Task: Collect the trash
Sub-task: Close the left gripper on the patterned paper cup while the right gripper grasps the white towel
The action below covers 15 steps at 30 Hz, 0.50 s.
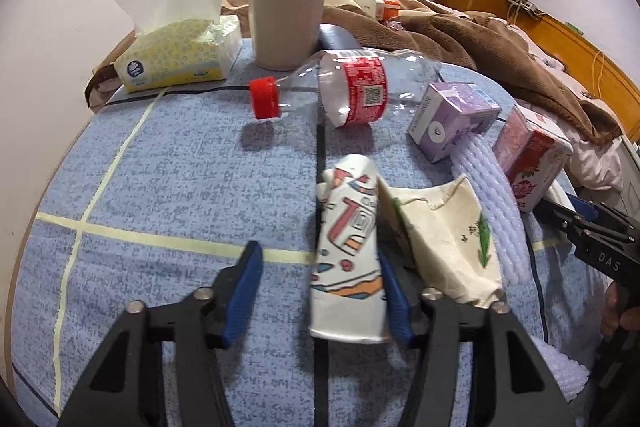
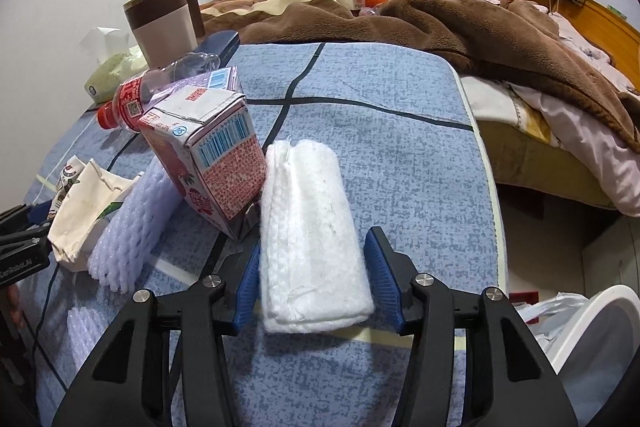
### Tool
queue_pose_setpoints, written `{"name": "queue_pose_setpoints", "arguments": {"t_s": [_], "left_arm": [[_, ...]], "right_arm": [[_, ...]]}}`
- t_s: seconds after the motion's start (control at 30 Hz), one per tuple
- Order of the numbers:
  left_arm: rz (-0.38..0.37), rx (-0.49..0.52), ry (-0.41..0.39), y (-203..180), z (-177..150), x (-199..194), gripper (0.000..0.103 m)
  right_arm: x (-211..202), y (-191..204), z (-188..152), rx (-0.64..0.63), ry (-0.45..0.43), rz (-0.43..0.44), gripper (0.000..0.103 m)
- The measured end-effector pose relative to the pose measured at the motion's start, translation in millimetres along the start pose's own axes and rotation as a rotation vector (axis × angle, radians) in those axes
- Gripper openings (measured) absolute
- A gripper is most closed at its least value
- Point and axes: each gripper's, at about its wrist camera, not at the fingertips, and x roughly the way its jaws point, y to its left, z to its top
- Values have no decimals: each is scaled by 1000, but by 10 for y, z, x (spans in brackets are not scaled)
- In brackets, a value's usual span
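The left tongs [image 1: 322,297] stand wide around a flattened paper cup [image 1: 348,251] on the blue worktop [image 1: 168,187]; only the right pad touches it. The right tongs [image 2: 314,283] stand wide around a folded white cloth [image 2: 310,231], gripping nothing. Taking the cup as landmark: a crumpled cream wrapper [image 1: 444,239] lies just right of it, foam netting [image 1: 490,203] and a red carton [image 1: 534,163] beyond that, a purple carton [image 1: 454,119] and a bottle [image 1: 352,91] behind it.

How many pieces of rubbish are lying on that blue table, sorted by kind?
Crushed paper cups: 2 (patterned, cream)
Drink cartons: 2 (purple, red)
Clear plastic bottle with red cap: 1
White foam sleeves: 2
Total: 7
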Motion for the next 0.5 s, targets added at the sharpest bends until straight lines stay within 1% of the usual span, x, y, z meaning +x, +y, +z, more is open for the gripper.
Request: {"name": "queue_pose_setpoints", "arguments": {"t_s": [0.03,0.07,0.1,0.13,0.3,0.5], "left_arm": [[-9,3,3,-11,-3,-1,44],[-8,7,7,-20,-6,2,40],[-3,13,8,-30,-11,5,35],[-1,16,8,-32,-12,2,33],[1,8,1,-16,-32,-42,32],[1,-8,-20,9,-82,-156,32]], "right_arm": [[-2,3,0,-1,-1,3,46],[-5,3,-4,-2,0,3,43],[-8,6,-6,-6,-1,0,40],[-11,12,-9,-10,-1,0,39],[-54,10,-20,-4,-11,0,30],[-135,23,-54,4,-20,3,26]]}}
